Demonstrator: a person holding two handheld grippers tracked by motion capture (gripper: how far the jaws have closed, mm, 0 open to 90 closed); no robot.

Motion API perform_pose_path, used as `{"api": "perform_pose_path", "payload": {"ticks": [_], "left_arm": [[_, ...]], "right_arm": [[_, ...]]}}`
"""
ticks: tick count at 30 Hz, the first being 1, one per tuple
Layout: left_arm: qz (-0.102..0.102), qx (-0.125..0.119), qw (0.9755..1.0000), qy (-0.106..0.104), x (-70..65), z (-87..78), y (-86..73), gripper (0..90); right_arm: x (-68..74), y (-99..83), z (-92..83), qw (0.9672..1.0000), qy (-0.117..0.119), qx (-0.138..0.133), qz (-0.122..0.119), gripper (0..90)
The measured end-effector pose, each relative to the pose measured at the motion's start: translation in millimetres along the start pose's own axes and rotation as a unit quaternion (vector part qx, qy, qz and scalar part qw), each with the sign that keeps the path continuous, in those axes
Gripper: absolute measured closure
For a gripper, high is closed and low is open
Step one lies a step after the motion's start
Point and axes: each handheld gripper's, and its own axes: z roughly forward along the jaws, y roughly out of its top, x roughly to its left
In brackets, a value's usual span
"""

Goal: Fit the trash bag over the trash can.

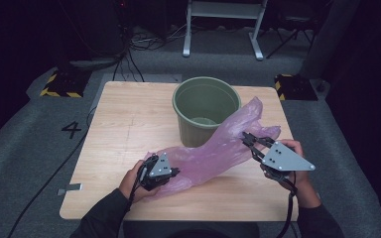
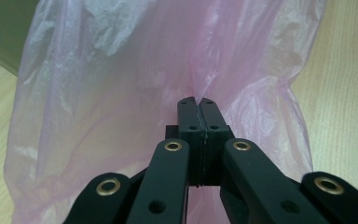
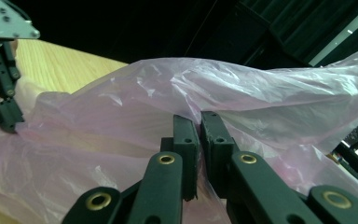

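**Stretching a pink bag beside the bucket**

A pink plastic bag [image 1: 213, 151] lies slantwise across the wooden table [image 1: 124, 129], its far end leaning against a green bucket [image 1: 206, 110]. The left hand-held gripper [image 1: 173, 172] has its jaws pressed together, pinching the bag's near end. The right hand-held gripper [image 1: 246, 138] pinches a fold of the film near the bag's far end, its jaws almost closed.

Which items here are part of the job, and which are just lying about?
In use: pink plastic bag, pinched by left gripper and right gripper; likely the green bucket.
Lying about: metal clip, black cables, white frame.
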Motion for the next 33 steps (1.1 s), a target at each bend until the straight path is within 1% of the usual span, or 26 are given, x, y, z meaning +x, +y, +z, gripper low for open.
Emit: {"api": "perform_pose_path", "payload": {"ticks": [1,2,3,4,5,6,7,9,10,11,12,13,14,15,16,18,19,22,23,25,26,27,28,31,33], "left_arm": [[0.000,0.000,1.0000,0.000,0.0,0.0,0.0,89.9],[0.000,-0.013,0.9999,0.005,-0.5,-4.7,0.0,89.9],[0.000,-0.013,0.9999,0.005,-0.5,-4.7,0.0,89.9],[0.002,-0.020,0.9998,0.005,0.0,-9.9,0.9,89.9],[0.002,-0.020,0.9998,0.005,0.0,-9.9,0.9,89.9],[0.004,-0.024,0.9997,0.008,0.6,-13.3,2.1,89.9],[0.008,-0.034,0.9993,0.013,2.7,-19.6,3.9,90.0],[0.006,-0.049,0.9986,0.019,5.2,-28.6,4.7,90.0],[0.007,-0.054,0.9982,0.023,6.4,-32.7,4.9,90.0],[0.007,-0.054,0.9982,0.023,6.4,-32.7,4.9,90.0],[0.003,-0.061,0.9977,0.028,7.4,-37.6,4.5,90.0],[0.005,-0.064,0.9974,0.032,8.6,-40.8,4.2,90.0],[-0.006,-0.079,0.9961,0.037,12.2,-48.2,2.7,90.0],[-0.006,-0.079,0.9961,0.037,12.2,-48.2,2.7,90.0],[-0.015,-0.089,0.9950,0.042,16.7,-55.0,0.7,90.0],[-0.018,-0.096,0.9940,0.048,19.1,-60.4,-0.5,90.0],[-0.020,-0.101,0.9935,0.048,19.8,-63.1,-0.9,90.0],[-0.016,-0.108,0.9925,0.055,20.6,-69.8,-0.3,90.0],[-0.016,-0.108,0.9925,0.055,20.6,-69.8,-0.3,90.0],[-0.016,-0.117,0.9911,0.060,21.2,-75.1,1.2,90.0],[-0.015,-0.121,0.9906,0.062,21.3,-76.3,1.9,90.0],[-0.015,-0.121,0.9906,0.062,21.3,-76.3,1.9,90.0],[-0.016,-0.125,0.9898,0.066,22.0,-77.8,4.2,90.0],[-0.012,-0.131,0.9890,0.069,23.1,-78.4,8.7,90.0],[-0.010,-0.135,0.9879,0.075,24.7,-79.4,13.2,90.0]], "right_arm": [[0.0,0.0,0.0,1.0000,0.000,0.000,0.000,86.6],[-2.2,3.7,2.6,1.0000,0.002,-0.007,-0.003,86.6],[-3.5,5.9,4.1,1.0000,0.003,-0.008,-0.005,86.6],[-5.4,8.1,5.8,0.9999,0.004,-0.011,-0.006,86.6],[-5.4,8.1,5.8,0.9999,0.004,-0.011,-0.006,86.6],[-7.1,10.6,7.3,0.9999,0.006,-0.016,-0.004,86.6],[-10.3,17.0,11.1,0.9997,0.003,-0.018,-0.014,86.6],[-13.4,21.5,15.6,0.9996,0.003,-0.020,-0.019,86.7],[-15.3,23.7,18.6,0.9996,0.005,-0.022,-0.018,86.7],[-15.3,23.7,18.6,0.9996,0.005,-0.022,-0.018,86.7],[-17.4,25.7,21.9,0.9995,0.008,-0.023,-0.017,86.7],[-21.4,29.1,29.2,0.9995,0.016,-0.024,-0.012,86.7],[-23.5,30.3,33.4,0.9994,0.024,-0.024,-0.006,86.7],[-23.5,30.3,33.4,0.9994,0.024,-0.024,-0.006,86.7],[-27.4,32.2,43.0,0.9992,0.035,-0.021,0.001,86.7],[-29.9,33.8,53.2,0.9988,0.046,-0.015,0.006,86.7],[-31.2,34.4,58.5,0.9987,0.049,-0.011,0.005,86.7],[-33.5,36.2,72.8,0.9982,0.059,0.007,0.005,86.7],[-34.6,36.7,76.9,0.9979,0.064,0.011,0.006,86.8],[-37.5,37.1,84.3,0.9972,0.071,0.023,0.008,86.8],[-39.4,37.2,87.9,0.9967,0.075,0.028,0.009,86.8],[-39.4,37.2,87.9,0.9967,0.075,0.028,0.009,86.8],[-43.1,37.1,95.7,0.9958,0.081,0.041,0.012,86.8],[-46.7,35.1,106.4,0.9940,0.089,0.062,0.016,86.7],[-48.6,32.4,115.1,0.9920,0.097,0.079,0.016,86.8]]}}
